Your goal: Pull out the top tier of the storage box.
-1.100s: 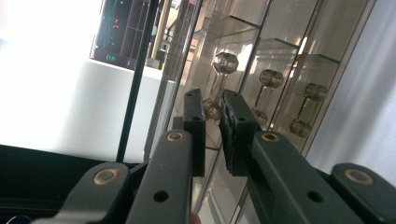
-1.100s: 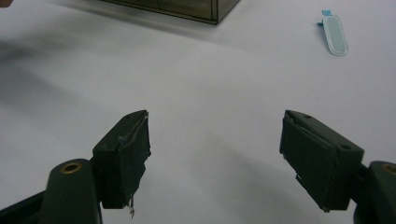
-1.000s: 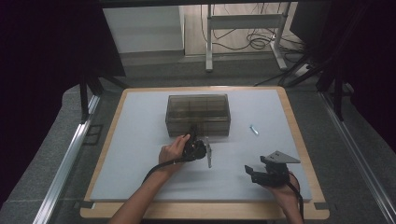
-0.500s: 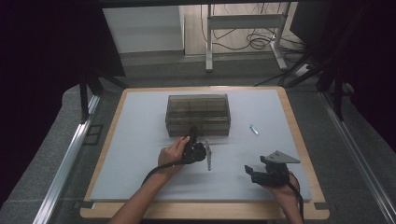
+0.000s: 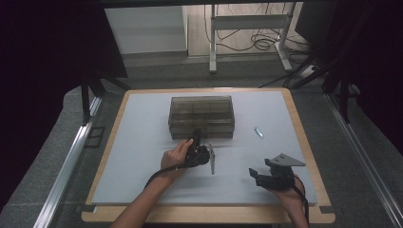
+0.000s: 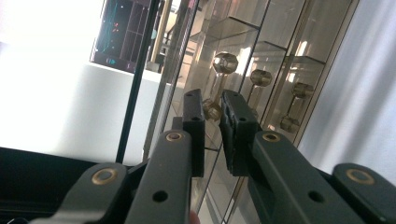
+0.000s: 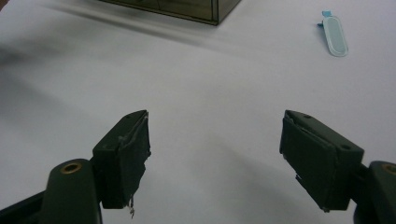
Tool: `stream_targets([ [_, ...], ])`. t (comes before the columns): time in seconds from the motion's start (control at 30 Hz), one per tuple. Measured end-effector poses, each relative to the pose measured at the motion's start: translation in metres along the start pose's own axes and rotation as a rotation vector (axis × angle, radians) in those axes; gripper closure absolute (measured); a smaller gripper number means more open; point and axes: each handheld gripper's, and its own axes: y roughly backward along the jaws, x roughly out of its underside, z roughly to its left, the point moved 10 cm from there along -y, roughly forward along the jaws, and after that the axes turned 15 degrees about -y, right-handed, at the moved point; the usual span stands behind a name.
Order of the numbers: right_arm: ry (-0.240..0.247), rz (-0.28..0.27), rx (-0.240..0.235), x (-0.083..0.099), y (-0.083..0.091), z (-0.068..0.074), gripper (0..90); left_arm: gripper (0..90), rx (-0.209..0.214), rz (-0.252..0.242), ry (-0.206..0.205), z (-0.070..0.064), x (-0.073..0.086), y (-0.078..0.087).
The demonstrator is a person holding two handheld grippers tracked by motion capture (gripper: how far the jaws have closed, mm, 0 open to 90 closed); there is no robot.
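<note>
High view: left gripper (image 5: 196, 141) has moved up toward 12 o'clock, jaws nearly together at smoky plastic box (image 5: 201, 116) front, table (image 5: 142, 142) centre. Looks ready to grab latch. Right gripper (image 5: 259, 175) idle at 5 o'clock, jaws wide apart.

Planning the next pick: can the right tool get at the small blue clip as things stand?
Probably yes. The right tool is open, and only bare white mat lies between it and the blue clip.

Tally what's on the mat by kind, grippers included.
Smoky clear compartment box: 1
Small light-blue clip: 1
Grippers: 2, left gripper and right gripper
Total: 4
</note>
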Motion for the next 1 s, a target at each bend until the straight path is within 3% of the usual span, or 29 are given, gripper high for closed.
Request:
stream_targets([
  [0.37, 0.000, 0.000, -0.001, 0.000, 0.000, 0.000, 23.8, 61.7, 0.040, -0.032, 0.054, -0.002, 0.001, 0.009],
  [0.53, 0.000, -0.001, 0.000, 0.000, 0.000, 0.000, 23.8, 52.5, 0.087, -0.050, 0.083, -0.004, 0.000, 0.017],
  [0.67, 0.002, -0.006, -0.003, -0.001, 0.000, 0.001, 23.8, 48.6, 0.128, -0.063, 0.139, -0.005, 0.000, 0.022],
  [0.87, 0.001, -0.005, -0.003, -0.001, 0.000, 0.001, 23.8, 44.4, 0.174, -0.064, 0.177, -0.008, 0.006, 0.028],
  [1.0, 0.000, -0.004, -0.003, -0.001, 0.000, 0.001, 23.8, 41.7, 0.211, -0.071, 0.242, -0.011, 0.010, 0.030],
])
